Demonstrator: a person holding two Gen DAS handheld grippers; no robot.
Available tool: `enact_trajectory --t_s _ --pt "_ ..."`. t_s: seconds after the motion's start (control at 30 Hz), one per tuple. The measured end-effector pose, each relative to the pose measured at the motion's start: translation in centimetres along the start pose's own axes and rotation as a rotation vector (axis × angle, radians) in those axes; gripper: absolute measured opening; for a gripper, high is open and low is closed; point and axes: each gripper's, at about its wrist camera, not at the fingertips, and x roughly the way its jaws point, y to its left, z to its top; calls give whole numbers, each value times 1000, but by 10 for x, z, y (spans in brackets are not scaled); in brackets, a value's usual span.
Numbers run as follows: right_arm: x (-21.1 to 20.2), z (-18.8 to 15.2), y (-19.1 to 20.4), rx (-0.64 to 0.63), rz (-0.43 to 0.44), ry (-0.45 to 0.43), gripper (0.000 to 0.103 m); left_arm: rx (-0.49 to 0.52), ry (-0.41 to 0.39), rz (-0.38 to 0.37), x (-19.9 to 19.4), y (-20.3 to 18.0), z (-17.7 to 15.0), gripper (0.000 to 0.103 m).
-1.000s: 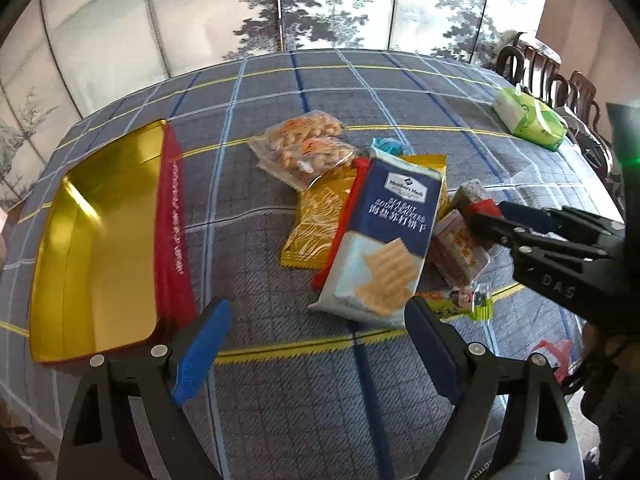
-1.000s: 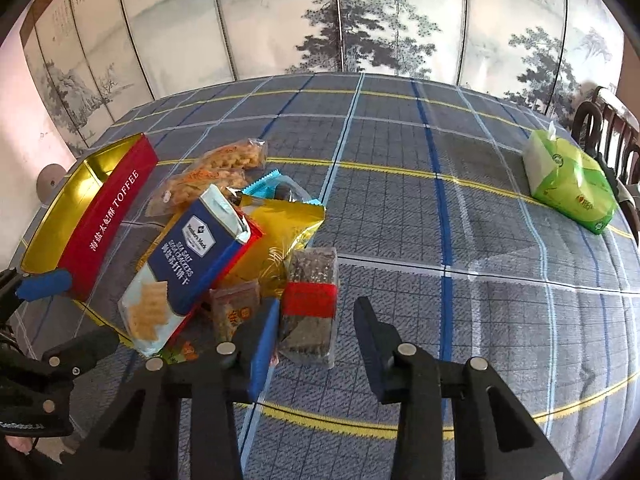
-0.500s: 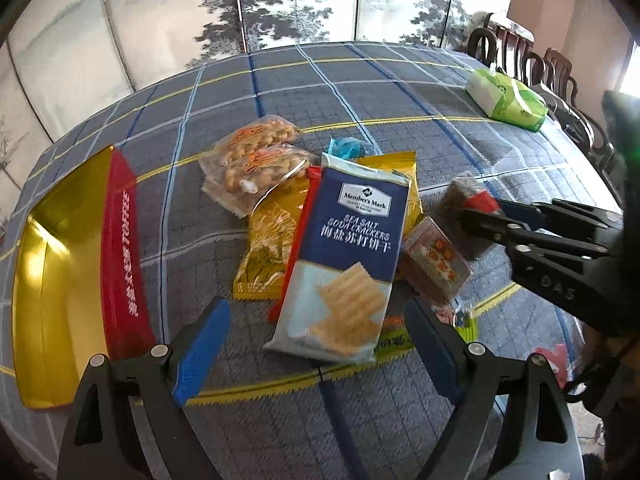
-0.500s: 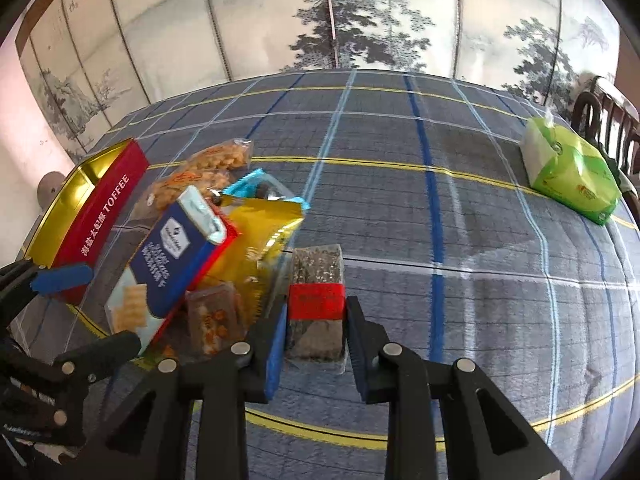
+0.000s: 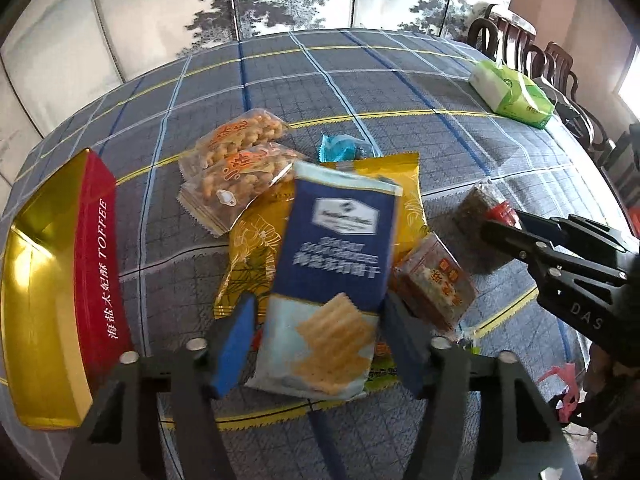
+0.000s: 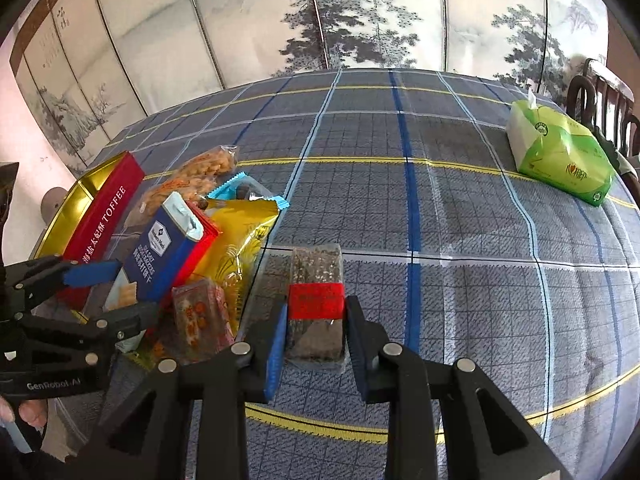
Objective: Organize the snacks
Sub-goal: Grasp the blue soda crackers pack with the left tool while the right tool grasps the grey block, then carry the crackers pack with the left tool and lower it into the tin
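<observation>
A blue and white cracker pack (image 5: 336, 248) lies on top of the snack pile, over a yellow bag (image 5: 256, 248). My left gripper (image 5: 318, 344) straddles its near end. The jaws are closing, and both blue pads meet the pack's sides. The right wrist view shows the same left gripper (image 6: 116, 294) around the cracker pack (image 6: 160, 256). My right gripper (image 6: 316, 336) is shut on a dark seed bar (image 6: 316, 272) with a red label, on the cloth right of the pile. A gold tin (image 5: 44, 280) with a red side stands open at the left.
Two peanut packs (image 5: 240, 172), a teal wrapper (image 5: 340, 148) and a small orange pack (image 5: 436, 284) belong to the pile. A green tissue pack (image 6: 560, 156) sits far right on the plaid cloth. Dark wooden chairs (image 5: 520, 36) line the table's right edge. A painted screen stands behind.
My left gripper moved in over the cracker pack and its jaws narrowed onto it. The right jaws closed on the seed bar, which now sits between the pads.
</observation>
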Motion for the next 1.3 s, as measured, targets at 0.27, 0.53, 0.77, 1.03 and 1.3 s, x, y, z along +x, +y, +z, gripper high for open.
enact_trajectory --t_s 0.27,0.53,0.77,1.03,1.3 --pt "-1 -2 -3 4 6 -5 28 -3 -5 -6 -2 0 -2 48" --pt "-1 -2 -3 -1 0 -4 28 -17 -18 -3 -13 5 -5 48" --pt "2 -1 0 -11 -15 10 28 -23 -42 5 -27 9 -6 48" --pt "4 -1 4 -15 -33 18 28 -46 -70 3 -45 19 -8 47" --pt "7 0 8 -22 -56 27 28 -85 -116 54 -69 46 -9 47"
